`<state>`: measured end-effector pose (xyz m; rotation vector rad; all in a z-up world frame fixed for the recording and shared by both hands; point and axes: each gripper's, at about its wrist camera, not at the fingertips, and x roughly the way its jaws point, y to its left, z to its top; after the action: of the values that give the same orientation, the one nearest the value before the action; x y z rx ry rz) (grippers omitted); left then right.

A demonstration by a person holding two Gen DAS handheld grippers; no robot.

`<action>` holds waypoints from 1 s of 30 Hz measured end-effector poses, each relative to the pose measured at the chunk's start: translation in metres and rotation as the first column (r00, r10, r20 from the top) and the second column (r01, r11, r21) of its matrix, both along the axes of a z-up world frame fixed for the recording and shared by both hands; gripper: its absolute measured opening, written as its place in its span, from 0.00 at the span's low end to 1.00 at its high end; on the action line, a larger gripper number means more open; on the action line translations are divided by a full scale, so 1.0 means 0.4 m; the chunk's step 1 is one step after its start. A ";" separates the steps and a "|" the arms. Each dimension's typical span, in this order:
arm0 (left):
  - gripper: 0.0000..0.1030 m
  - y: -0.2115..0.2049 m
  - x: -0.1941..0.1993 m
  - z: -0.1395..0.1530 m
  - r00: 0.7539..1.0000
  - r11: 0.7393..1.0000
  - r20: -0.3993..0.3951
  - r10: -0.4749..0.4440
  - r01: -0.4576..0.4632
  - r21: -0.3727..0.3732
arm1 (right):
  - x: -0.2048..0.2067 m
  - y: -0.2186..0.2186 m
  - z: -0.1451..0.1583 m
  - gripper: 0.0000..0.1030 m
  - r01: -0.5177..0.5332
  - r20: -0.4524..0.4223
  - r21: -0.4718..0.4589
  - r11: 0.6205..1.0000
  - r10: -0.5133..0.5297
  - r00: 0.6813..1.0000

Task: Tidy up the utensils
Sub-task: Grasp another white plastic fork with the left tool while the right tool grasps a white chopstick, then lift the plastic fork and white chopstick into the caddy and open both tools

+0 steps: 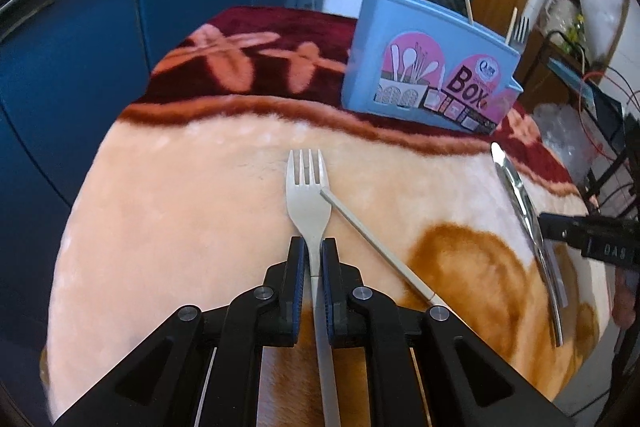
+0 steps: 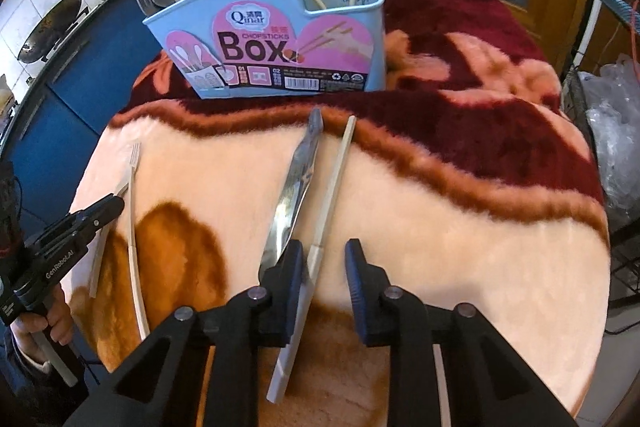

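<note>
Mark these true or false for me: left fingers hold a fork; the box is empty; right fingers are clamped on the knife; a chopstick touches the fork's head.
1. The left gripper holds the fork. True.
2. The box is empty. False: forks, a spoon and chopsticks stand in it.
3. The right gripper is clamped on the knife. False: a chopstick lies between its fingers, with a gap left; the knife lies beside it.
4. A chopstick touches the fork's head. True.
</note>
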<state>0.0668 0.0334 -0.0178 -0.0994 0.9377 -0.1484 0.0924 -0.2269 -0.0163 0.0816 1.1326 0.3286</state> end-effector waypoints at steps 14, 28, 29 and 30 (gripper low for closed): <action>0.07 0.021 0.021 0.008 1.000 0.999 -0.010 -0.014 0.014 -0.028 | 0.020 -0.018 0.008 0.09 0.009 0.005 0.022 1.000 -0.009 1.000; 0.06 0.065 -0.031 0.149 0.961 0.996 0.264 0.086 -0.082 -0.025 | -0.032 -0.055 0.083 0.09 0.048 0.166 0.193 0.980 -0.081 0.983; 0.06 0.061 -0.033 0.158 0.956 0.996 0.281 0.086 -0.080 -0.033 | -0.037 -0.056 0.096 0.09 0.049 0.196 0.208 0.977 -0.090 0.976; 0.06 0.054 -0.033 0.169 0.949 0.996 0.304 0.085 -0.075 -0.041 | -0.043 -0.057 0.107 0.09 0.050 0.222 0.217 0.975 -0.099 0.970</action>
<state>0.0536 0.0550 0.0499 -0.1372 0.6212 -0.0987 0.0752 -0.2498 0.0267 0.2660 0.8584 0.3801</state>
